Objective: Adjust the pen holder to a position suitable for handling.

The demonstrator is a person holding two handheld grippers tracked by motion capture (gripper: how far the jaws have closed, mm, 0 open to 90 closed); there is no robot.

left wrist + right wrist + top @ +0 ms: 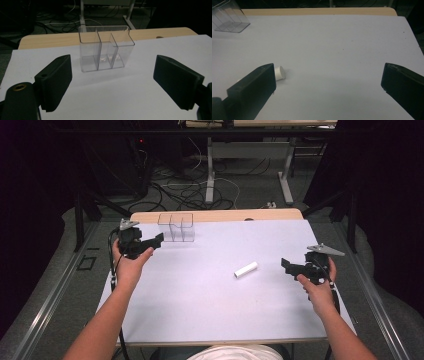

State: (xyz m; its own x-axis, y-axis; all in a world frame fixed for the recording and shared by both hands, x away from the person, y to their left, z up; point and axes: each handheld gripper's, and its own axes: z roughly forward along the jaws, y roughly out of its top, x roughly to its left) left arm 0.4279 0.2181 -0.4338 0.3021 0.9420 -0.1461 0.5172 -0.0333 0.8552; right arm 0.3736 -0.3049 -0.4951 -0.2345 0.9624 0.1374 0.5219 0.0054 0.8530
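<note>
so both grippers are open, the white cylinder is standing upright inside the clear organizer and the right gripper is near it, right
Not quite: the white cylinder lies on its side on the table, apart from the clear organizer, as the high view shows. The rest holds: left gripper and right gripper are both open, the right one near the cylinder.

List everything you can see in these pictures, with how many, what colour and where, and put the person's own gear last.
Clear organiser: one, transparent, three compartments, all apparently empty, upright at the far left of the sheet.
Cylinder: one, white, lying on its side right of the middle.
Sheet: one, white, covering most of the table.
Table: one, light wood edge showing at the far side.
Cables: several, black and white, on the floor beyond the table.
Left gripper: one, black, open, beside the organiser.
Right gripper: one, black, open, right of the cylinder.
</note>
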